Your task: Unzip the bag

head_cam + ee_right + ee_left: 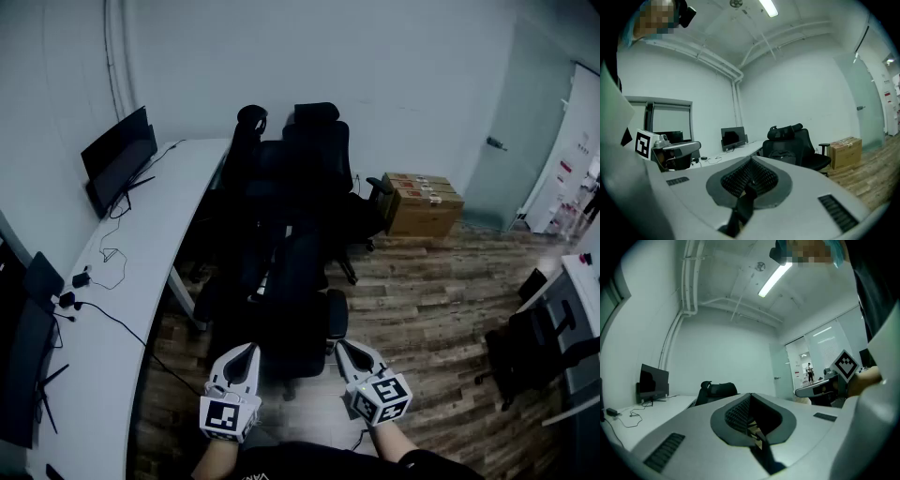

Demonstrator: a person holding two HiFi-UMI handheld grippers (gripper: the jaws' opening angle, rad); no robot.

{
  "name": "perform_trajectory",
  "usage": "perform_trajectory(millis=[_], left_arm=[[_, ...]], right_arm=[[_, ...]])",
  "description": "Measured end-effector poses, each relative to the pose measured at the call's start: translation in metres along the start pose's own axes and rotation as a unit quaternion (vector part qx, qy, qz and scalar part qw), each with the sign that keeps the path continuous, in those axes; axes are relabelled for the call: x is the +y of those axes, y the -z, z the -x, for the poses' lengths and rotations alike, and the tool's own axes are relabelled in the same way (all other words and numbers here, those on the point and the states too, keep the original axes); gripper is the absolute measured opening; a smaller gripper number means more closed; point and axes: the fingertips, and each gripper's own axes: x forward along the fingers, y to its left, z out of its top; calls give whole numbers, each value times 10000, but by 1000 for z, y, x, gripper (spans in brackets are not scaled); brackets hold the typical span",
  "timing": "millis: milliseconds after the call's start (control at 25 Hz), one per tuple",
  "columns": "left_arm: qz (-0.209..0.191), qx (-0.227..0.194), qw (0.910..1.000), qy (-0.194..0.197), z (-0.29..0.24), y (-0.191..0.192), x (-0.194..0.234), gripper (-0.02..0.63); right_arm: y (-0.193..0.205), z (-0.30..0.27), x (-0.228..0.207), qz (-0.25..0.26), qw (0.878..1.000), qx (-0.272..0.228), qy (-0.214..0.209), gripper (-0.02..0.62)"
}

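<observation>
Bag [785, 155]: a dark, rounded pack, seen only in the right gripper view, standing roughly upright on the seat of a black office chair [799, 140], against its backrest. Its zip is too small and dark to read. In the head view it merges with the black chairs.
</observation>
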Motion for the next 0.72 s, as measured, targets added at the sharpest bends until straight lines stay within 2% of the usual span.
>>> perform_trajectory(millis=[120,240,320,360,400,440,720], left_arm=[[0,-87,9999,80,-6,3,5,18],[109,-96,9998,157,-16,7,12,21],[200,0,9994,269,-23,16,23,77],[251,60,9991,332,-27,22,31,115],[288,120,9988,385,-30,27,40,127],[305,177,9985,421,-34,31,51,130],[361,445,9957,726,-65,49,148,190]], right_arm=[[0,-7,6,-82,9997,0,-211,45],[-2,-19,10,-80,9997,-102,-227,51],[-2,-32,11,-125,9997,-152,-166,74],[-2,-41,11,-166,9997,-146,-142,113],[-1,-52,12,-209,9996,-124,-125,151],[-1,-63,14,-240,9996,-101,-109,163],[-4,-158,34,-394,9990,-76,206,202]])
